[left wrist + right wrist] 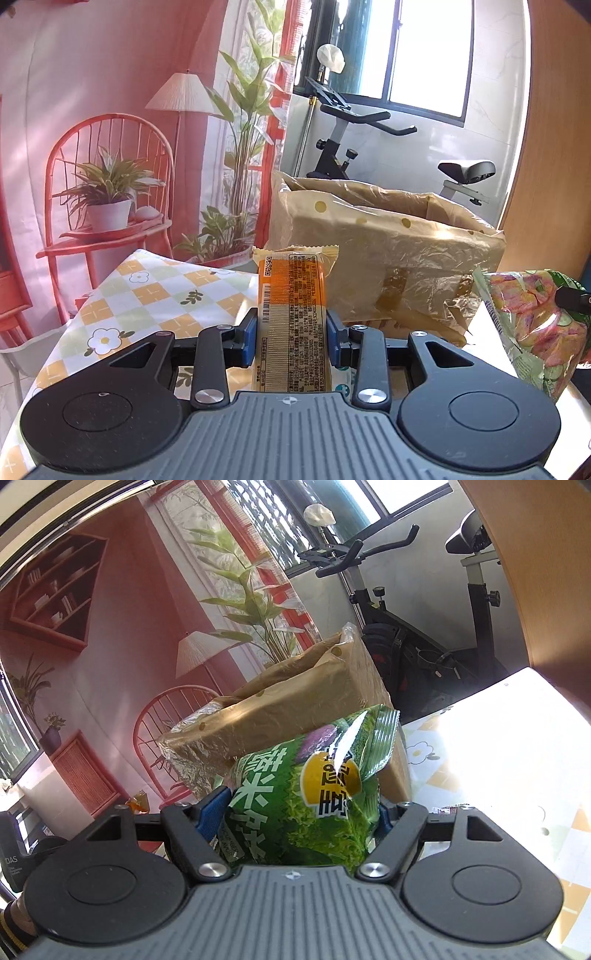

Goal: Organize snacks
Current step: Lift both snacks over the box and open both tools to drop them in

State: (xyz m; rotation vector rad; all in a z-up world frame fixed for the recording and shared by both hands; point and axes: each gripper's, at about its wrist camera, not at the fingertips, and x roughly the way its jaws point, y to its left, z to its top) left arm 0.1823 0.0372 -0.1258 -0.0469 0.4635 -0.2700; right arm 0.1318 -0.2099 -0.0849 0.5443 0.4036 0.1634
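My left gripper (291, 338) is shut on an orange and yellow snack packet (291, 295), held upright above the table in front of the box. The cardboard box (369, 240), lined with gold dotted plastic, stands open just behind it. My right gripper (301, 812) is shut on a green chips bag (310, 794) and holds it up close to the box (280, 705). The same chips bag shows at the right edge of the left wrist view (535, 325), its back side with pink and green print.
The table has a checked yellow and green flower cloth (147, 291), brightly sunlit on the right (498, 738). A printed backdrop with a red chair (107, 177) hangs behind. An exercise bike (351, 140) stands behind the box. A wooden panel (554, 147) is at the right.
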